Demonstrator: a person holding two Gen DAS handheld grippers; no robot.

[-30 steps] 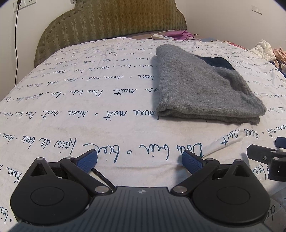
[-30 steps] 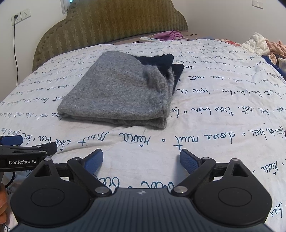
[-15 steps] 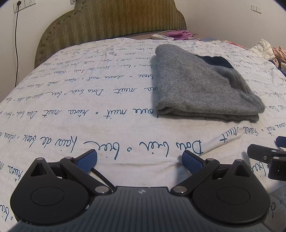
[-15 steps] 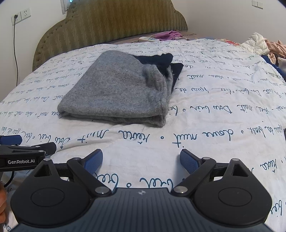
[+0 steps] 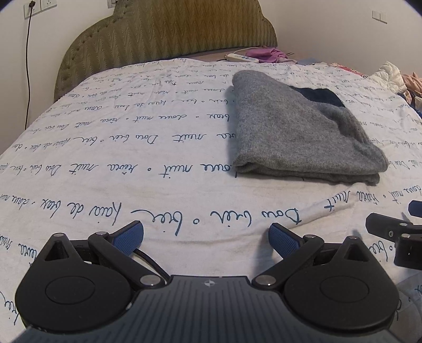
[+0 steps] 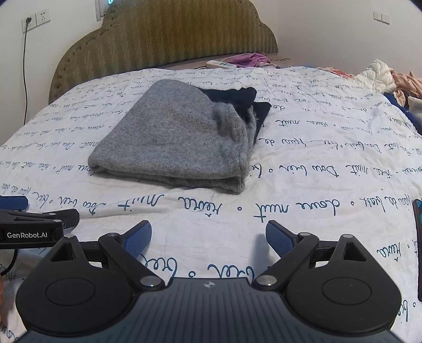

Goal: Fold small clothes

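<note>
One folded grey garment [image 5: 295,132], two grippers.

Even, soft indoor light, moderately bright; source likely overhead, unseen. Short faint shadows under gripper fingers [image 6: 282,241] on bedsheet [image 5: 132,147]. No glare. Strong fisheye bending, dark vignette in corners. Centre sharp; far right edge slightly soft.

Olive padded headboard [image 5: 168,34], cream wall [image 6: 329,26] with sockets [image 6: 37,18], script-printed white bedspread [image 5: 105,163]
</note>
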